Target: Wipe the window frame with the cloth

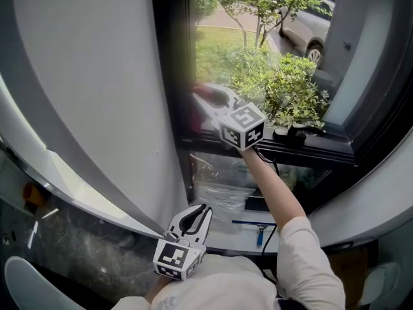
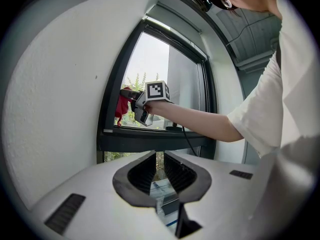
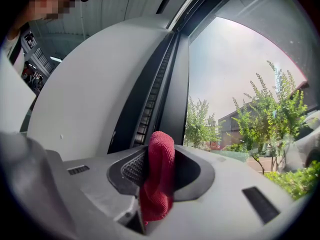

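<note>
Closest to the person's body, the left gripper [image 1: 201,213] is hanging low beside the white wall [image 1: 97,76]. Its jaws are standing apart by a narrow gap and are gripping nothing; through that gap in the left gripper view [image 2: 160,156], only the lower pane is showing. Just beyond it, a blue-handled squeegee [image 1: 258,228] is lying on the ledge under the window, next to some crumpled clear plastic [image 1: 219,189].

Farther out, the person's bare right arm [image 1: 274,186] is reaching up and forward over the dark crossbar of the window frame [image 1: 303,148]. The right gripper [image 1: 210,99] is pointing toward the frame's left upright, and its jaws are clamping the red cloth [image 3: 159,174]. The cloth is bunching up between the pads and poking out past their tips. In the left gripper view, the cloth [image 2: 121,106] is dangling right by the upright of the frame [image 2: 112,94]; actual contact cannot be judged.

Beyond the glass, green shrubs [image 1: 284,89] are growing close to the window, and a pale car [image 1: 310,31] is sitting farther back.
</note>
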`<action>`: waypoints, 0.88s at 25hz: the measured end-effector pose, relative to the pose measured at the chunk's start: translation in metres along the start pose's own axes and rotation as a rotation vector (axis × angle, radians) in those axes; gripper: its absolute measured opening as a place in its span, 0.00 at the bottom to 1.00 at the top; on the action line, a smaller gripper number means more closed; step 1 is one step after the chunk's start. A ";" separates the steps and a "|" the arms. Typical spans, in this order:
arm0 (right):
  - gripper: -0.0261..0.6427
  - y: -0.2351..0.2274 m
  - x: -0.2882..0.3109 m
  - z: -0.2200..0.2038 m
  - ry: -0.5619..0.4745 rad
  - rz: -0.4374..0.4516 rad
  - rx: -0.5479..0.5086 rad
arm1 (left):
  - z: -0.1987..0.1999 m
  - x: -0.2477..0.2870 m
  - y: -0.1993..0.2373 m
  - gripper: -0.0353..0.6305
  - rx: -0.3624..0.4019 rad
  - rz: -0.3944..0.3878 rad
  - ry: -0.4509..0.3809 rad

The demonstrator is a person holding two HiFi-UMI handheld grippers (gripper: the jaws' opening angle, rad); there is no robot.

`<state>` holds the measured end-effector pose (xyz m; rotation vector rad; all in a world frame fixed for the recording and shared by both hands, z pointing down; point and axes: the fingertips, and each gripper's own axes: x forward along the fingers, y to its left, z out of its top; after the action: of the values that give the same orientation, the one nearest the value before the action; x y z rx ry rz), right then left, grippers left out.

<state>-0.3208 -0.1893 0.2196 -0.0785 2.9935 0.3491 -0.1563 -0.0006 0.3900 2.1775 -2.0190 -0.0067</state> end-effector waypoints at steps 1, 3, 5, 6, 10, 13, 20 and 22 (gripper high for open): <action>0.20 0.001 0.000 -0.003 0.013 0.000 0.000 | 0.000 0.000 -0.001 0.14 0.000 0.000 -0.001; 0.20 0.003 -0.001 -0.010 0.047 -0.003 -0.006 | 0.000 -0.001 -0.001 0.14 -0.001 0.000 -0.001; 0.20 0.006 -0.002 -0.019 0.082 -0.004 -0.012 | 0.001 -0.001 -0.002 0.14 -0.002 0.000 -0.002; 0.19 0.008 -0.002 -0.023 0.091 -0.003 -0.009 | 0.001 -0.001 -0.002 0.14 -0.002 0.000 -0.003; 0.19 0.009 -0.004 -0.031 0.093 -0.004 0.010 | 0.001 0.000 -0.002 0.14 -0.002 0.000 -0.001; 0.19 0.009 -0.004 -0.034 0.097 0.004 0.017 | 0.000 0.002 -0.002 0.14 -0.003 0.004 -0.001; 0.19 0.012 -0.004 -0.046 0.118 0.011 0.038 | 0.001 0.005 0.000 0.14 -0.005 0.004 0.000; 0.19 0.012 -0.004 -0.050 0.130 0.016 0.033 | 0.001 0.007 0.000 0.14 -0.005 0.004 -0.001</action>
<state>-0.3236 -0.1886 0.2708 -0.0773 3.1292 0.3079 -0.1557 -0.0076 0.3900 2.1710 -2.0223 -0.0126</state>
